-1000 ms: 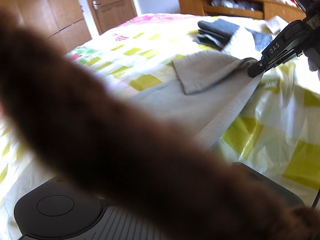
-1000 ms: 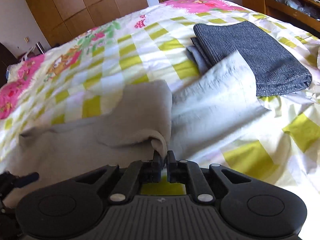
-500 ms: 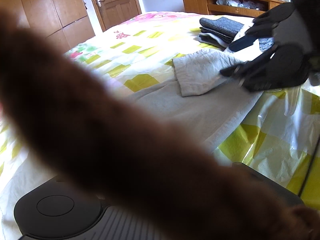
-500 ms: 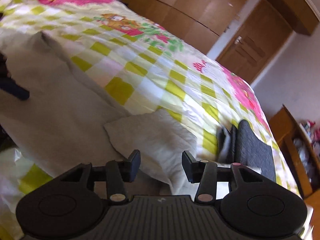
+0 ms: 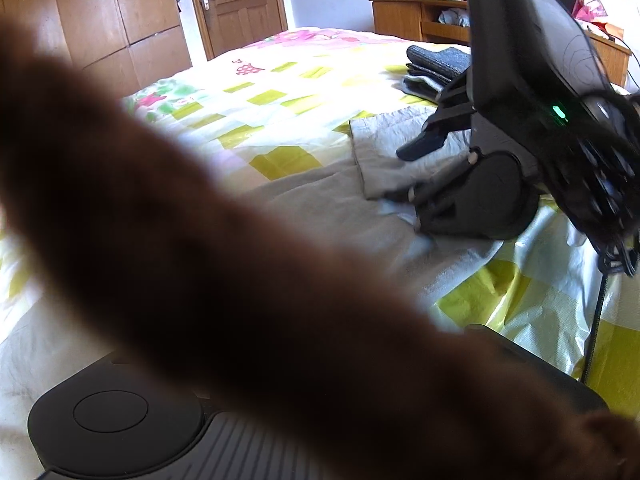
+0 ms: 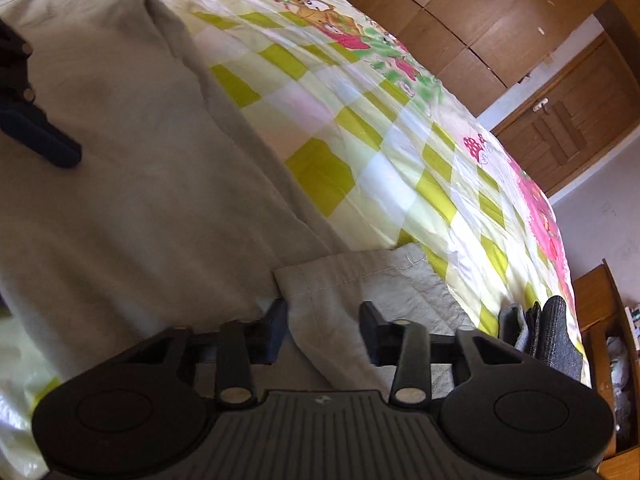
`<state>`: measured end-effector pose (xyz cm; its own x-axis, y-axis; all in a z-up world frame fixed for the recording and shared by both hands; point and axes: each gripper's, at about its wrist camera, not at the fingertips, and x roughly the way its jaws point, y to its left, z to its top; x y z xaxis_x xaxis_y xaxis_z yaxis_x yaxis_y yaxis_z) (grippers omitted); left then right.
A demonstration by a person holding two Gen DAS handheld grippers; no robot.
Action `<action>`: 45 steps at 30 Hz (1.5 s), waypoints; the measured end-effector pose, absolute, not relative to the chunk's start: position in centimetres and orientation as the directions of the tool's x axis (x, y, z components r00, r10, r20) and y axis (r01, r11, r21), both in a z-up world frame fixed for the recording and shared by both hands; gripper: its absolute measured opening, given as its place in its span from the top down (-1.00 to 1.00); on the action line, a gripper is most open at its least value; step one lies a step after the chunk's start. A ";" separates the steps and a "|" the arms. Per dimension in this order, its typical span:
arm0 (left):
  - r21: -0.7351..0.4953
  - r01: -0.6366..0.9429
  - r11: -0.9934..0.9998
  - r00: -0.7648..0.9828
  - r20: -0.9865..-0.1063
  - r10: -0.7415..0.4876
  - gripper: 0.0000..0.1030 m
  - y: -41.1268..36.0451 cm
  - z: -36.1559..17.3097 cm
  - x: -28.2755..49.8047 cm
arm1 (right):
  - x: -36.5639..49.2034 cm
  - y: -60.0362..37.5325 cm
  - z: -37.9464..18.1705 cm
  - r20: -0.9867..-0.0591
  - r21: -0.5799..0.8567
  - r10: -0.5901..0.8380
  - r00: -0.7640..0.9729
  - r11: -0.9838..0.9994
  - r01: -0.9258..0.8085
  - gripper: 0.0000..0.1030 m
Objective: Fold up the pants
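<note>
Light beige pants (image 5: pixel 320 216) lie flat on the bed, with one leg end (image 6: pixel 360 280) folded back on top of them. My right gripper (image 6: pixel 324 328) is open, its fingers straddling the corner of that folded end and holding nothing. The left wrist view shows it from the side as the right gripper (image 5: pixel 408 172), low over the cloth. A blurred brown sleeve (image 5: pixel 200 260) hides my left gripper's fingers in its own view. In the right wrist view one dark fingertip (image 6: pixel 52 148) of the left gripper rests over the pants (image 6: pixel 120 180) at the left edge.
A folded dark grey garment (image 5: pixel 436 62) lies further up the bed (image 5: pixel 280 92), which has a yellow-green check cover. Wooden wardrobes (image 6: pixel 460 20), a door (image 5: pixel 236 0) and a wooden shelf unit (image 5: pixel 420 20) stand beyond. A cable (image 5: pixel 596 320) hangs from the right gripper.
The right gripper, shut on the leg end one second ago, has opened and let it go, then turned and dropped low over it. The leg end now lies folded on the pants.
</note>
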<state>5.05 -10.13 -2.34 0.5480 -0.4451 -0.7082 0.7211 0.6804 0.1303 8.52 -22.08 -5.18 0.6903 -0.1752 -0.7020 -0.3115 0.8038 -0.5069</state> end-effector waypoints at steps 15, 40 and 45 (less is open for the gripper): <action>0.148 0.736 0.661 0.557 -0.687 -0.466 0.03 -12.5 -1.6 4.4 | 0.7 -41.4 2.0 -0.647 0.302 -0.153 0.747 0.848 0.435 0.64; 0.231 0.746 0.624 0.577 -0.692 -0.434 0.02 -14.9 -2.0 4.0 | -4.4 -47.4 -0.7 -0.504 0.623 -0.154 0.850 0.616 0.481 0.60; 0.254 0.748 0.613 0.584 -0.691 -0.426 0.02 -15.3 -2.3 3.8 | -4.6 -48.0 -3.3 -0.587 0.612 -0.155 0.794 0.557 0.561 0.56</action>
